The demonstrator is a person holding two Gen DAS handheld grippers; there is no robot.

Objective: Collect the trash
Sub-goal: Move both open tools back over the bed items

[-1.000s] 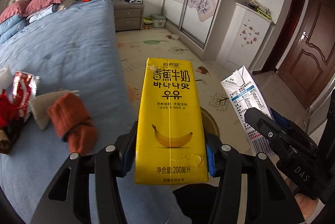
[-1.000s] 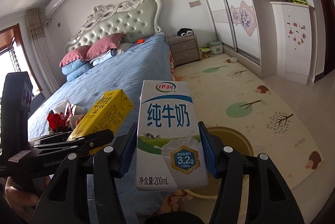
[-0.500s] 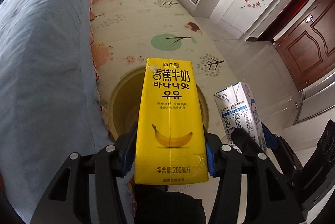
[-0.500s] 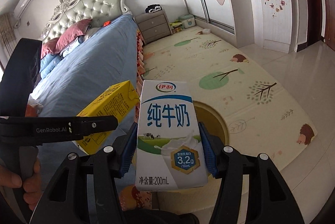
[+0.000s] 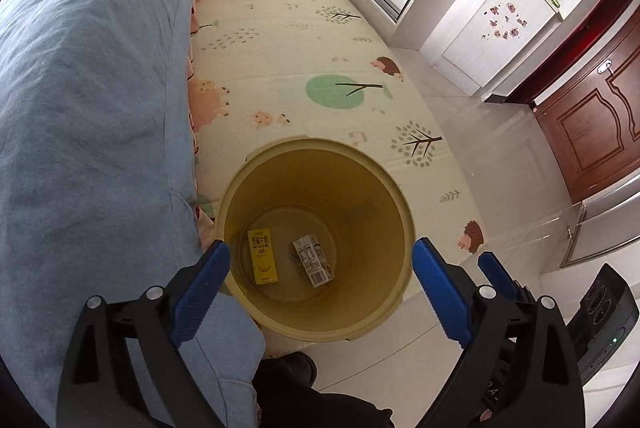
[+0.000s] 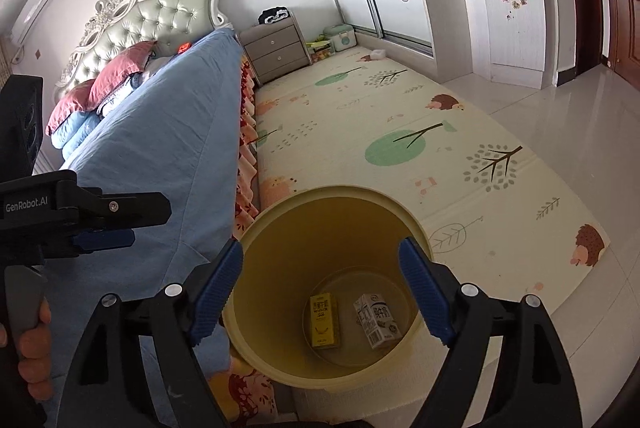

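Observation:
A tan round bin (image 5: pixel 402 228) (image 6: pixel 416 224) stands on the floor beside the bed. On its bottom lie a yellow banana milk carton (image 5: pixel 262 262) (image 6: pixel 324 320) and a white milk carton (image 5: pixel 314 260) (image 6: pixel 377 320). My left gripper (image 5: pixel 320 268) hangs above the bin, its jaws opening with nothing between them. My right gripper (image 6: pixel 320 268) is also over the bin, jaws opening and empty. In the right wrist view the left gripper (image 6: pixel 120 224) shows at the left edge, a hand (image 6: pixel 34 348) on its handle.
The bed with a blue cover (image 5: pixel 88 100) (image 6: pixel 168 148) runs along the left. A patterned play mat (image 5: pixel 304 60) covers the floor beyond the bin. A grey nightstand (image 6: pixel 276 48), white wardrobe (image 6: pixel 512 8) and brown door (image 5: pixel 596 124) stand farther off.
Both grippers swung from over the bed to above the bin and lowered. Both opened, and the yellow carton and the white carton dropped to the bin's bottom.

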